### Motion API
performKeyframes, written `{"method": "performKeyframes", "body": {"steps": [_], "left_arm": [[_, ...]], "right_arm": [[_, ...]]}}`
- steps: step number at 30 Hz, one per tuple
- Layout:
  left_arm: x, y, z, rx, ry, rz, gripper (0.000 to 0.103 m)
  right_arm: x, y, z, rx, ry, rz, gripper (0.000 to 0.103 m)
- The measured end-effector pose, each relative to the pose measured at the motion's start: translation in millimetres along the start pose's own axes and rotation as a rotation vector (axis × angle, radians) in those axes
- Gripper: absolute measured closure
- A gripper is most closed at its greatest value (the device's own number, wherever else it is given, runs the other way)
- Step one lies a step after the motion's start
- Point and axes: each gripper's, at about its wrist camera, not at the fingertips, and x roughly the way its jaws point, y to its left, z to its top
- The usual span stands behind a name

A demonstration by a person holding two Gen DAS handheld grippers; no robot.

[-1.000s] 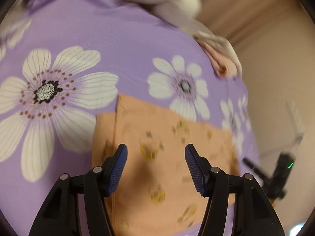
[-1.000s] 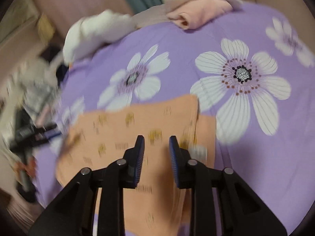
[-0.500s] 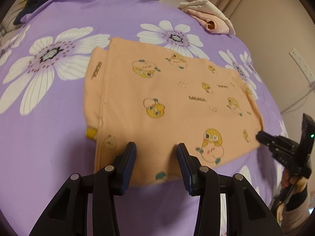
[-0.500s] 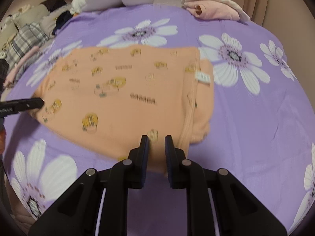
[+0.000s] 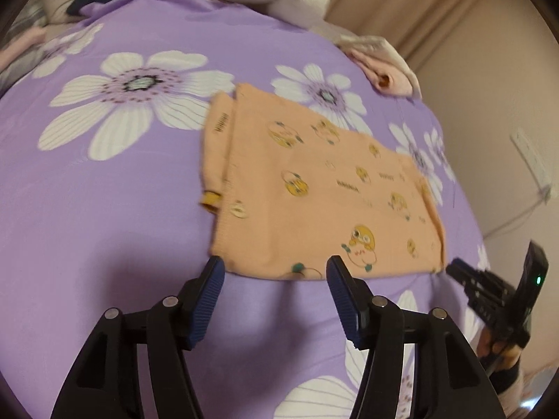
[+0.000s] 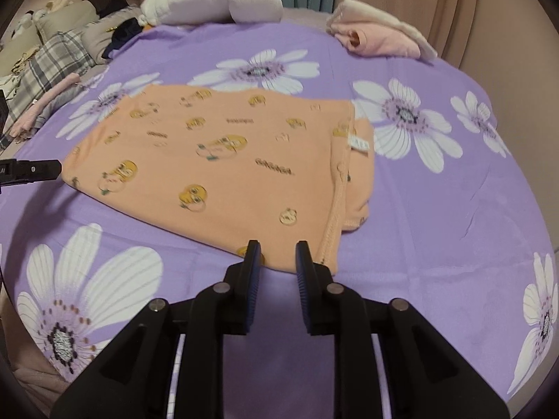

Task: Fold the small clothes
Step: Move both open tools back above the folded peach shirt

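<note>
Peach-orange garment printed with small yellow cartoon faces lies flat and folded on a bed's purple bedspread with big white daisies, a narrow layer peeking out along one side. Left tongs and right tongs hover at the garment's near edge, both opening, nothing gripped between them. Beyond the garment sits a folded pink cloth.

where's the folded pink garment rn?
Folded pink garment sits at the purple floral bedsheet's far right edge by the curtain in the right wrist view, beyond the orange printed cloth.
</note>
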Motion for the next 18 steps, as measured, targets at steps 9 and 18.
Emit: {"method": "performKeyframes", "body": {"steps": [9,18], "left_arm": [[3.8,31.3,8.4,-0.134,0.005,-0.008,0.044],[9.5,44.9,20.6,-0.21,-0.009,-0.05,0.03]], "right_arm": [[-14.1,17.2,14.0,-0.009,-0.061,0.032,0.053],[-13.1,24.7,27.4,-0.008,-0.077,0.05,0.047]]}}
